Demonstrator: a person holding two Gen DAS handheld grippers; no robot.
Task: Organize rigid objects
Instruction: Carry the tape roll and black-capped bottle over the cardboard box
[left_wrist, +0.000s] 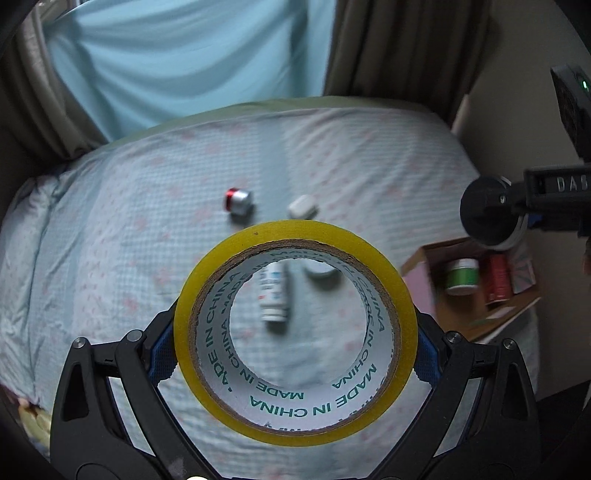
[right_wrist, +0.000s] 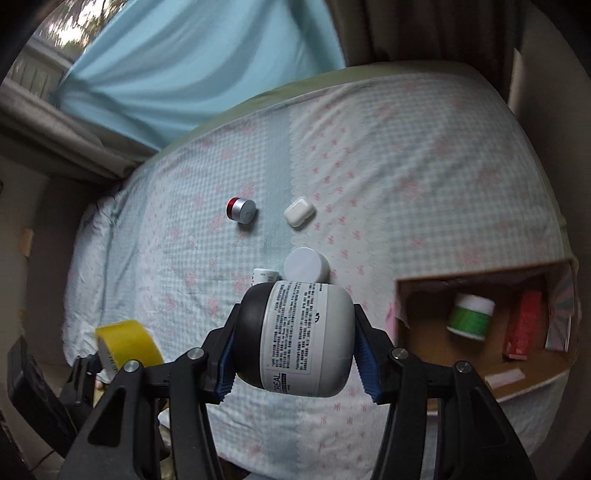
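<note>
My left gripper (left_wrist: 295, 363) is shut on a yellow tape roll (left_wrist: 295, 240), held above the bed; the roll also shows in the right wrist view (right_wrist: 127, 341). My right gripper (right_wrist: 295, 369) is shut on a white L'Oreal jar with a black lid (right_wrist: 306, 336). On the bed lie a red-and-silver jar (right_wrist: 242, 211), a white earbud case (right_wrist: 299, 212), a white round jar (right_wrist: 306, 265) and a white tube (left_wrist: 273, 291). A cardboard box (right_wrist: 417, 284) at the right holds a green jar (right_wrist: 469, 315) and a red box (right_wrist: 524, 323).
The bed has a light checked quilt (right_wrist: 406, 166) with pink flowers. A blue curtain (right_wrist: 184, 74) hangs behind it. Brown curtains and a wall stand at the right. The right gripper's body (left_wrist: 491, 210) shows at the left wrist view's right edge.
</note>
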